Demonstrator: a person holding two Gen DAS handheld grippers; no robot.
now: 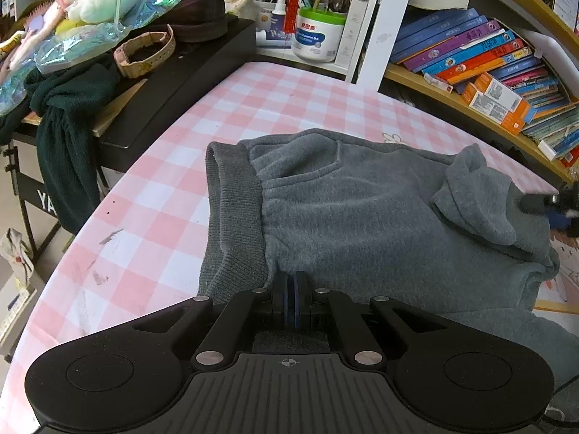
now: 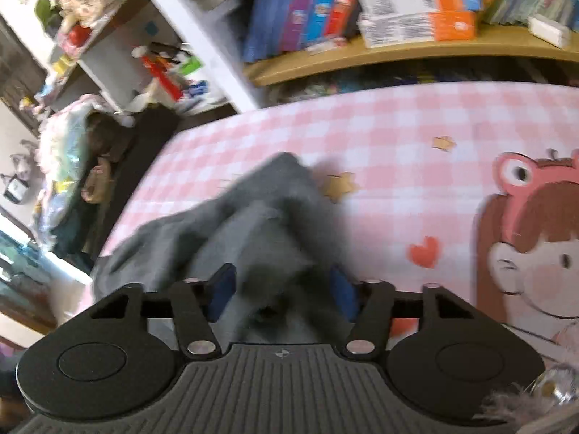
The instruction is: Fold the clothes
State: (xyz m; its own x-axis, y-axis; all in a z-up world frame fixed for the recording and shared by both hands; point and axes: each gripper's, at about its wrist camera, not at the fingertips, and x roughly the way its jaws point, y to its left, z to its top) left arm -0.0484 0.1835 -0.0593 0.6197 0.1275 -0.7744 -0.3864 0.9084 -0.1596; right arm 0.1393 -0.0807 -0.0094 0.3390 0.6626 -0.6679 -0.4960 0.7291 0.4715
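So the grey fleece sweatshirt point(image 1: 362, 209) is lying on the counter point(image 1: 152, 195) with the pink-and-white check cloth, bunched up rather than flat. The ribbed hem band point(image 1: 231, 213) is on the left side, and a loose flap of fleece point(image 1: 474, 199) is flopped over on the right.

The left claw point(image 1: 292, 289) is pinched fully closed right at the fabric, just beside the ribbed band. It looks like it's nipping a fold there, but I can't see cloth between the pads, so call that a guess. The right claw point(image 2: 282, 289) is spread wide open with grey fleece heaped between its blue pads point(image 2: 222, 291). That view's blurry.

Handling-wise, it looks thick, soft and floppy, so it'll sag and drag wherever it isn't held. It's not slippery and there's nothing to break. I'd grab the ribbed band or a seam edge, since those are firmer and keep a straight line. Pinch just one layer, because the fleece bunches easily.
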